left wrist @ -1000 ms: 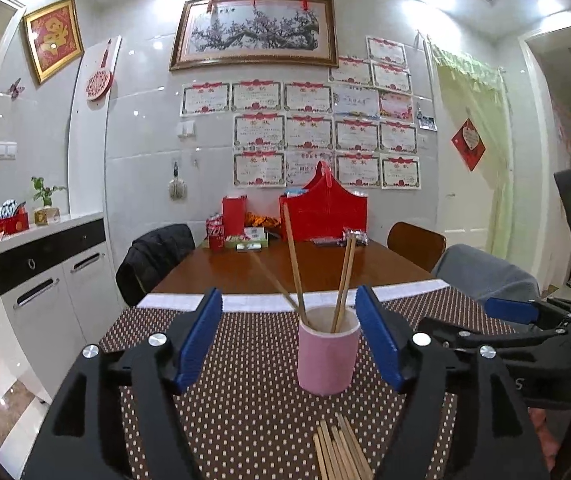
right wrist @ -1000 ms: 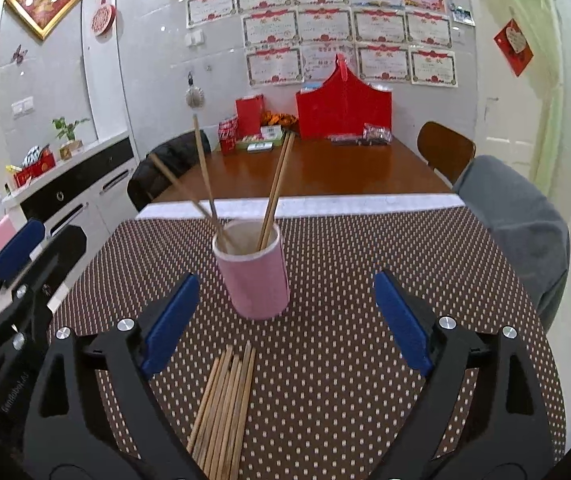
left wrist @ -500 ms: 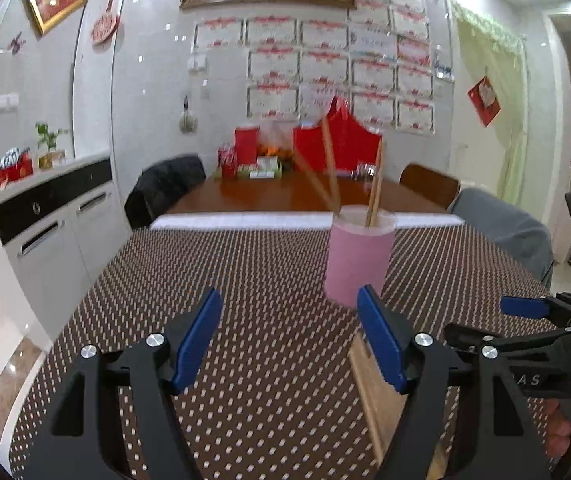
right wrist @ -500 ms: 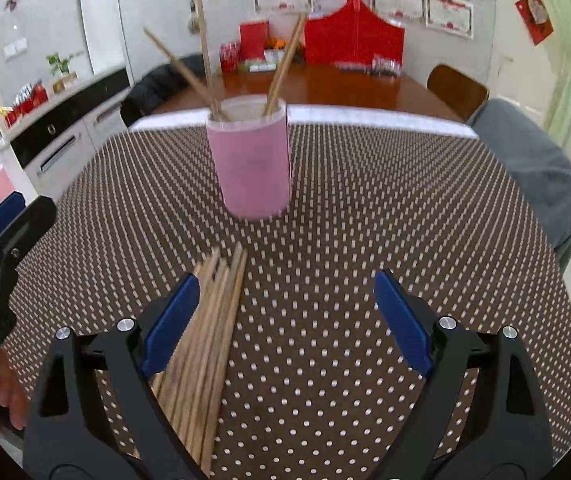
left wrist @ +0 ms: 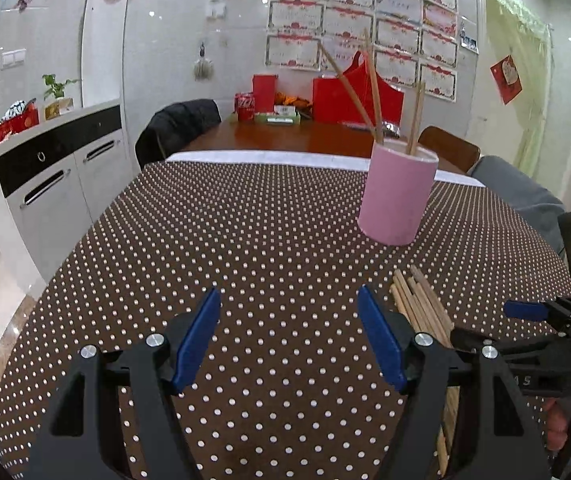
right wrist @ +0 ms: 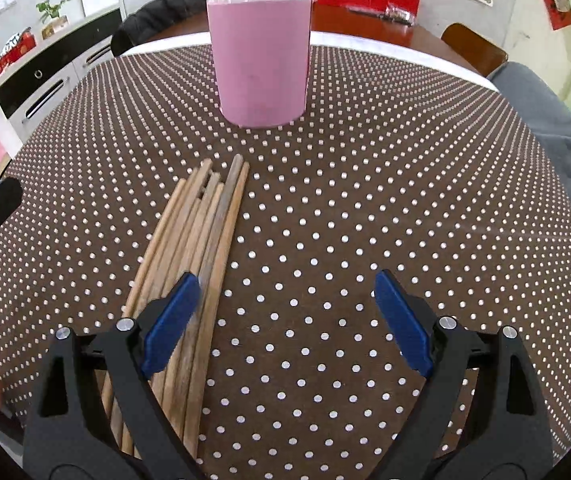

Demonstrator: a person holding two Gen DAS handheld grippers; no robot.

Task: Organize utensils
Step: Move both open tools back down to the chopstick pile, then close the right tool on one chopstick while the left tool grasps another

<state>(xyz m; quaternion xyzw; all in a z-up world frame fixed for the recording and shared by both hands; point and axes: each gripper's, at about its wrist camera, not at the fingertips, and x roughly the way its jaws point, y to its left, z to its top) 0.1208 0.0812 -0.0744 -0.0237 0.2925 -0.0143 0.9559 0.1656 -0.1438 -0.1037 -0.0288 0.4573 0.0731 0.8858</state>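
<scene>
A pink cup (right wrist: 260, 60) stands on the brown dotted tablecloth (right wrist: 365, 200) with three chopsticks (left wrist: 373, 92) upright in it; it also shows in the left wrist view (left wrist: 397, 196). A bundle of several wooden chopsticks (right wrist: 193, 248) lies flat in front of the cup, also seen in the left wrist view (left wrist: 421, 304). My right gripper (right wrist: 285, 312) is open and empty, low over the cloth, its left finger over the bundle. My left gripper (left wrist: 289, 328) is open and empty, left of the bundle.
Behind the cloth is bare wooden table (left wrist: 285, 136) with red boxes (left wrist: 349, 96) and a soda can (left wrist: 244, 106). A white cabinet (left wrist: 57, 172) stands at left. Chairs (left wrist: 181, 124) surround the table; a grey-covered one (right wrist: 553, 128) is at right.
Both grippers have dropped lower toward the cloth. The right one moved forward over the chopstick bundle, closer to the cup. The left one shifted left, so the cup sits right of it.
</scene>
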